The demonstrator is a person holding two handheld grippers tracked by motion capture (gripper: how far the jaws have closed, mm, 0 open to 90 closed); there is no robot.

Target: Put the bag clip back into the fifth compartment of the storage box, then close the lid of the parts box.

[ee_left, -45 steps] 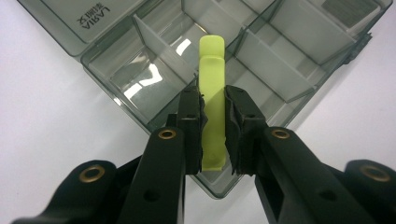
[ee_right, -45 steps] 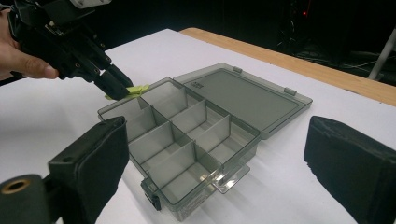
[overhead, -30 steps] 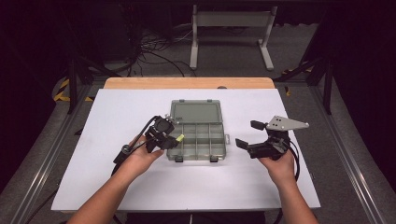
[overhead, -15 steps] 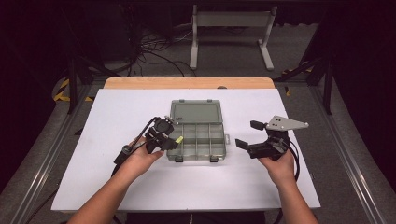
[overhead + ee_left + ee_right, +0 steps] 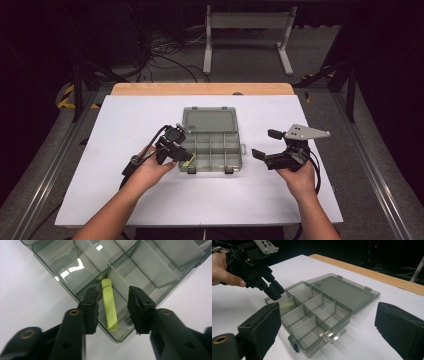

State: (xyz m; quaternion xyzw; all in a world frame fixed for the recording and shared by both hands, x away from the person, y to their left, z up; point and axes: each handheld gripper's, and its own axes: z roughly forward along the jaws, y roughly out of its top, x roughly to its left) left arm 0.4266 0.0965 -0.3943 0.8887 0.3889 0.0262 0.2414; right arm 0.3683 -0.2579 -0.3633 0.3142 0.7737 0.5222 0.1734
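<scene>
The yellow-green strip (image 5: pixel 109 305) lies in the organizer box (image 5: pixel 75 267) corner compartment, between the left claw (image 5: pixel 113 311) jaws, which have just opened, released.

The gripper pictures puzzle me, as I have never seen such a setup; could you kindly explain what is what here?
No robot arm is at work here: a person at a white table holds a hand tool with two black jaws in each hand. The high view looks down from above the person's side. The other two come from small cameras riding on the tools, looking along their jaws.

On the table lies a clear compartment box with its lid folded open. The left gripper hangs over the box's corner compartment. Its jaws have just been opening, and a yellow-green strip lies between them in that compartment, released, not pinched. The right gripper stands open beside the box and holds nothing.
</scene>
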